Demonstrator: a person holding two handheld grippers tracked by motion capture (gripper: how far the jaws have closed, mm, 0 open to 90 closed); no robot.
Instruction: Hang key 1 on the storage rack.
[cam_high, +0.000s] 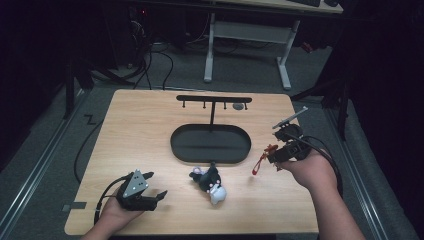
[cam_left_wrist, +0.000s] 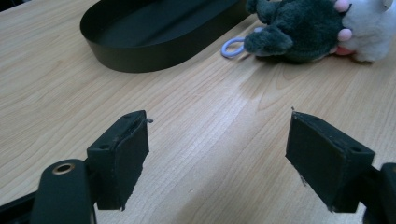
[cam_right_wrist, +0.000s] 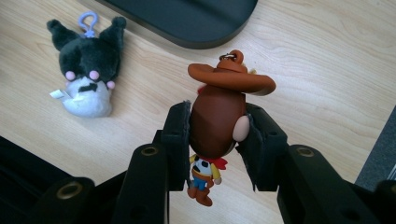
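Observation:
My right gripper is shut on the head of a small cowboy figure with a brown hat, a yellow shirt and blue trousers. In the high view that gripper hovers above the table's right side with the cowboy figure hanging at its left. A black and white plush keychain lies on the table near the front middle, and its lilac ring points toward the tray. At the front left my left gripper rests open, jaws wide apart over bare wood.
A black oval tray sits in the middle of the wooden table, with a black T-shaped hook stand rising from its far side. A small dark disc lies beyond it. Table legs and cables stand on the floor behind.

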